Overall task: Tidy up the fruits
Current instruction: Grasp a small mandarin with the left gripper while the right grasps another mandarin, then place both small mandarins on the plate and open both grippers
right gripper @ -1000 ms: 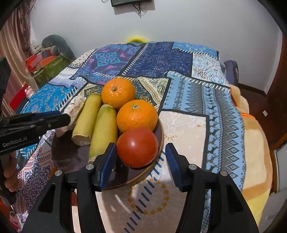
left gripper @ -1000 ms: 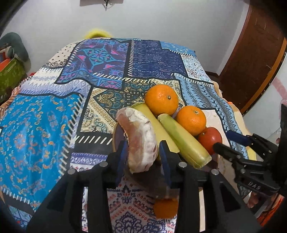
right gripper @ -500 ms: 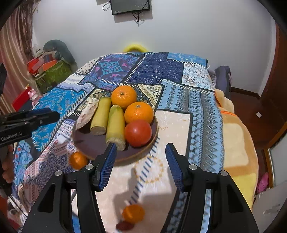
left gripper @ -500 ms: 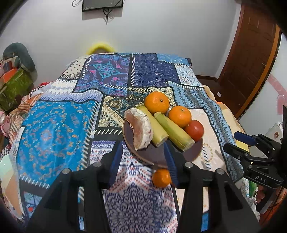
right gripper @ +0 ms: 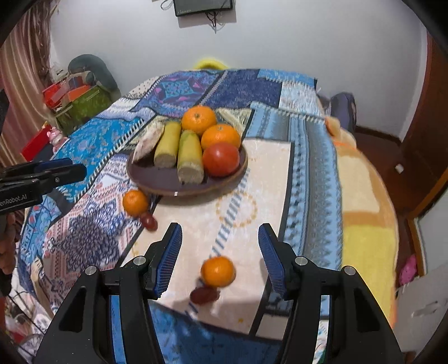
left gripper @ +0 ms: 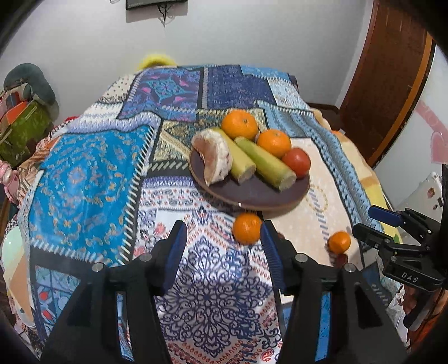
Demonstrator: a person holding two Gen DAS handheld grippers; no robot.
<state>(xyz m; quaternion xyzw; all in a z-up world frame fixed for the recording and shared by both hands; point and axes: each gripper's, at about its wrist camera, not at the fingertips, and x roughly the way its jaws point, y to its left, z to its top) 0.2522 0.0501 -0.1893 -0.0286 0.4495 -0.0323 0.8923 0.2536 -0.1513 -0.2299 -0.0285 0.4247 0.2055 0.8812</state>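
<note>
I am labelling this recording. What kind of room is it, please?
Probably a bedroom at home: a bed under a patchwork blanket, a wall-mounted screen, a wooden door, and a plate of fruit on the bed.

Right gripper [left gripper: 403, 238], black body, seen from the left wrist view: white letters "DAS".
Left gripper [right gripper: 42, 179], black body, seen from the right wrist view: white lettering "enRobot.AI"; the start of the word is cut off by the picture edge.
Green box [right gripper: 84, 107] at the far left of the room: pale marks on its side, too small to read.
Screen on the wall [right gripper: 203, 7]: dark, no readable text.
Patterned bedspread [left gripper: 89, 179]: ornament only, no letters.
</note>
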